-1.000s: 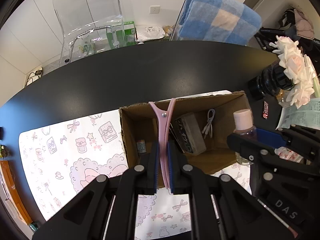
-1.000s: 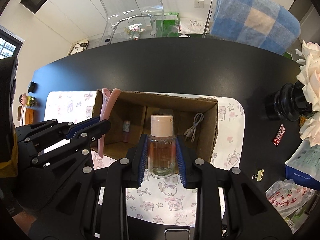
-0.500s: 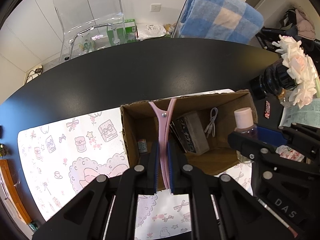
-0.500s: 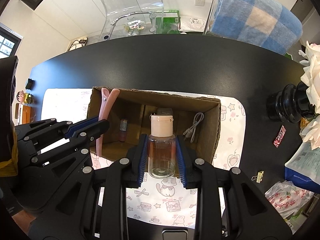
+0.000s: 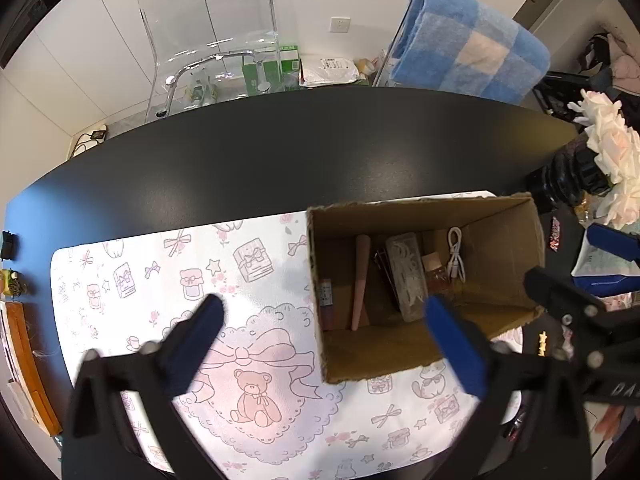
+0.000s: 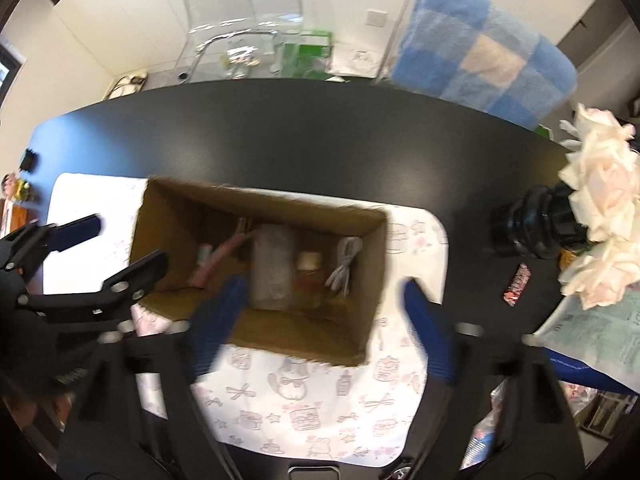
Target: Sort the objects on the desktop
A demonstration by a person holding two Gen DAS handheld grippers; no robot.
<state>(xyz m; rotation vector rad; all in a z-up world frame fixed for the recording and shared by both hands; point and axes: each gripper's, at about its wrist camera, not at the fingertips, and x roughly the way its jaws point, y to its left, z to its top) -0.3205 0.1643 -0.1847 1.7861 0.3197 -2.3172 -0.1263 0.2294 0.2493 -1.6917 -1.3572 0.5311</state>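
Observation:
An open cardboard box (image 5: 500,236) stands on the patterned mat; it also shows in the right wrist view (image 6: 168,216). Inside lie a pink hair clip (image 5: 361,280) (image 6: 224,252), a grey case (image 5: 406,276) (image 6: 272,268), a small clear bottle with a pale cap (image 5: 434,274) (image 6: 309,276) and a white cable (image 5: 456,256) (image 6: 344,264). My left gripper (image 5: 320,320) is open and empty above the box's near left corner. My right gripper (image 6: 324,304) is open and empty above the box's near edge.
A black vase of white roses (image 6: 560,216) stands on the black table (image 5: 280,160) at the right. A red sachet (image 6: 516,282), papers and bags (image 6: 592,332) lie nearby. A clear chair (image 5: 216,40) and a blue checked towel (image 5: 468,44) stand behind the table.
Both grippers have opened. The pink clip and the bottle have dropped from the jaws and now lie in the box. Both grippers have pulled back and up.

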